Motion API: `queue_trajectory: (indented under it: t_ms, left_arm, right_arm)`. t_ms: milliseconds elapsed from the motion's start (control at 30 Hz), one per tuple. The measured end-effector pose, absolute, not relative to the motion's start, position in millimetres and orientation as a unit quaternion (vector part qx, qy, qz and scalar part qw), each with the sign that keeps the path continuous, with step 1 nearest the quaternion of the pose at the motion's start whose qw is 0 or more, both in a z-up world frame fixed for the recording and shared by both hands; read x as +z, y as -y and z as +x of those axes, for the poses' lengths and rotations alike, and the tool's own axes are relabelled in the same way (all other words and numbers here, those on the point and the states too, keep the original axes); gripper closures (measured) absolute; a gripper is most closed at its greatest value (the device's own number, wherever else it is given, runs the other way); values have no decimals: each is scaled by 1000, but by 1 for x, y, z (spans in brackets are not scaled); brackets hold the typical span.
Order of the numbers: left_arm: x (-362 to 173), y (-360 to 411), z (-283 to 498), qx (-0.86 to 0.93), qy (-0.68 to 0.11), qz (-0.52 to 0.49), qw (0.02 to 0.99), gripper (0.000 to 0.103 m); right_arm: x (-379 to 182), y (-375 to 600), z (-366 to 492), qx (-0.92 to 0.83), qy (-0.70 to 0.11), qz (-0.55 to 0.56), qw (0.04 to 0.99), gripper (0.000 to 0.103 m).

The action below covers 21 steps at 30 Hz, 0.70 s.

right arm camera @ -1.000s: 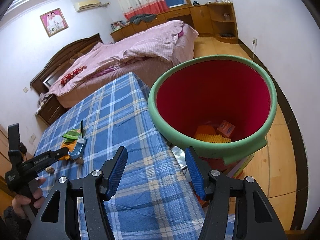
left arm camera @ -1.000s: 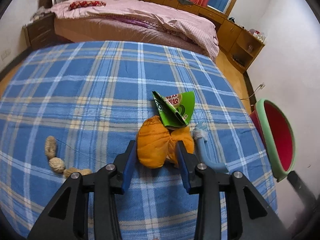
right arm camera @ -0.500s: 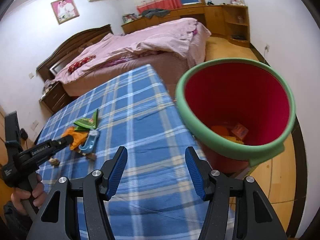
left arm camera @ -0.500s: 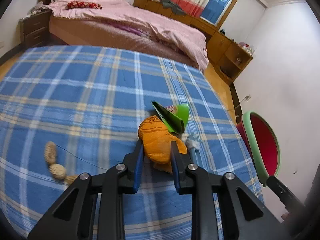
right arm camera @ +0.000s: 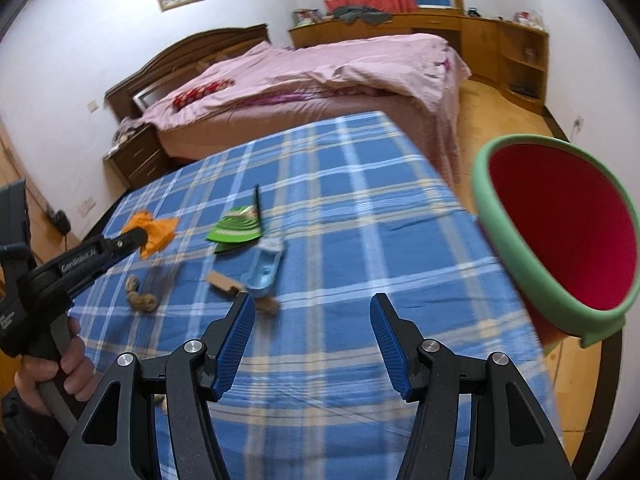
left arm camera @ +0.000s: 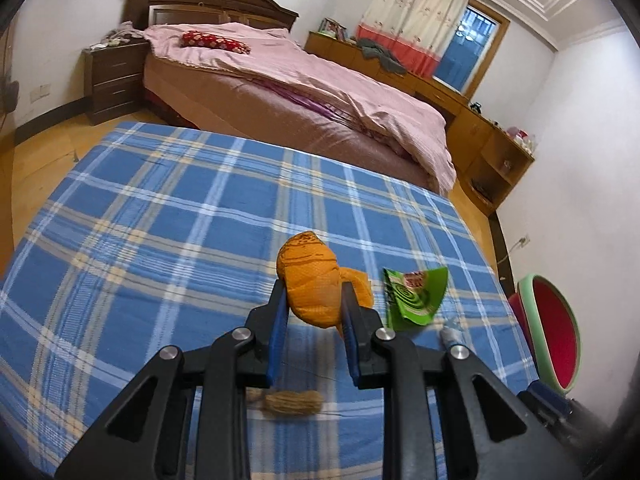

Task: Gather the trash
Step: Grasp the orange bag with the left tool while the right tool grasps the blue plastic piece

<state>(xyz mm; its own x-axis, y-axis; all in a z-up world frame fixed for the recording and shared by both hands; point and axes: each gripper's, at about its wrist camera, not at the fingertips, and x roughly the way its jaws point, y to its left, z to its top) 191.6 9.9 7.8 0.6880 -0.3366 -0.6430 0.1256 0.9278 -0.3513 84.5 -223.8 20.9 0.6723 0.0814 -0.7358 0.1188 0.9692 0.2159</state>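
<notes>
My left gripper [left arm camera: 314, 300] is shut on an orange crumpled wrapper [left arm camera: 310, 280] and holds it above the blue plaid table [left arm camera: 160, 220]; it also shows in the right wrist view [right arm camera: 154, 232]. A green packet [left arm camera: 414, 294] lies just right of it, seen too in the right wrist view [right arm camera: 236, 230]. A light blue plastic piece [right arm camera: 264, 268], a cardboard scrap [right arm camera: 224, 284] and peanut shells [right arm camera: 138, 296] lie on the cloth. My right gripper [right arm camera: 312, 328] is open and empty above the table's near edge. The red bin with a green rim [right arm camera: 560, 232] stands to its right.
A peanut shell [left arm camera: 292, 402] lies under my left gripper. The bin [left arm camera: 554, 340] is off the table's right edge. A bed with pink bedding [left arm camera: 300, 88] stands behind the table, with wooden cabinets [left arm camera: 492, 144] along the far wall.
My left gripper has shut on the orange wrapper and lifted it off the cloth. My right gripper has swung left, so the bin now sits at the right edge.
</notes>
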Motion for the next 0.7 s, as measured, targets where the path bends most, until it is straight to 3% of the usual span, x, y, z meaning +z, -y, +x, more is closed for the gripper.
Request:
queue_trajectory:
  t_ms: [400, 600, 700]
  left_arm:
    - [7, -14, 189, -124, -367, -144, 911, 78]
    - [6, -13, 188, -126, -368, -143, 910, 78]
    - [7, -12, 187, -126, -365, -139, 912, 78]
  right_arm:
    - [2, 189, 122, 15, -411, 111, 905, 42]
    - [-7, 196, 130, 5, -417, 128, 900, 74]
    - [-9, 200, 130, 8, -419, 138, 898, 84]
